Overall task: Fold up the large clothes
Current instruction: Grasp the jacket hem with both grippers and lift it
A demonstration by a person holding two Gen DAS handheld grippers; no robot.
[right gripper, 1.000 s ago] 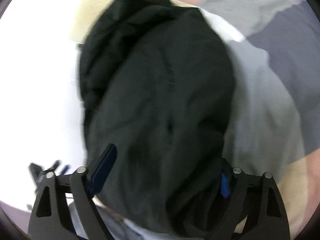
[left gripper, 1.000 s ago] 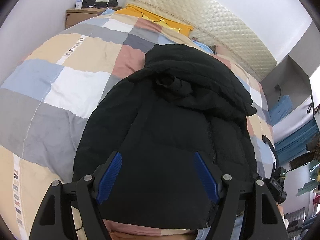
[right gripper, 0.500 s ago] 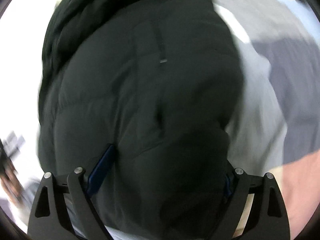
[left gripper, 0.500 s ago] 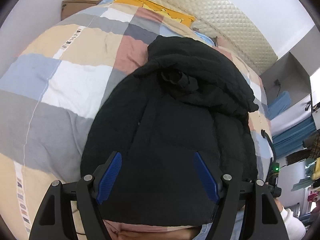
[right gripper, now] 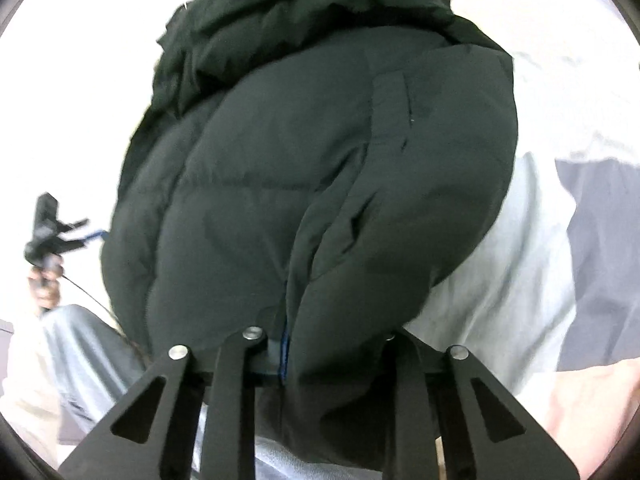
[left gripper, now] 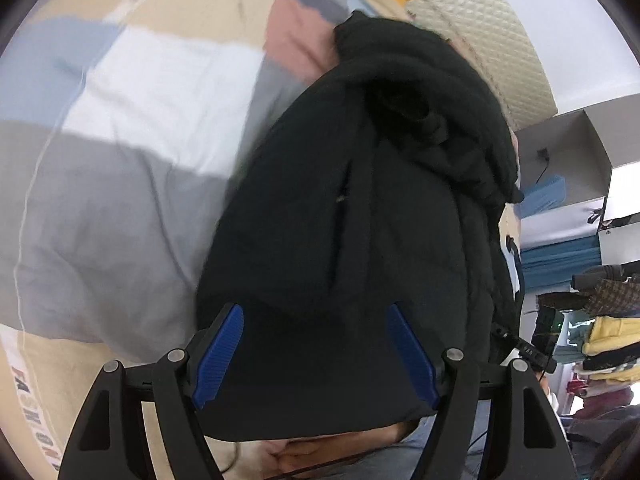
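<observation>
Bare quilt (left gripper: 120, 208) lies left of the bulky black jacket (left gripper: 360, 240).

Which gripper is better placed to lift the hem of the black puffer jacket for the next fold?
Right. The right gripper has just been closing, and the black puffer jacket hem is bunched between its fingers. The left gripper hangs open over the hem, its blue pads not pinching fabric.

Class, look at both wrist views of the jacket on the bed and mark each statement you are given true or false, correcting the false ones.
1. The jacket is black. True.
2. The left gripper is clamped shut. False: its blue pads stand apart.
3. The right gripper has jacket fabric bunched between its fingers. True.
4. The jacket lies on a bare wooden floor. False: it lies on a patchwork bedspread.
</observation>
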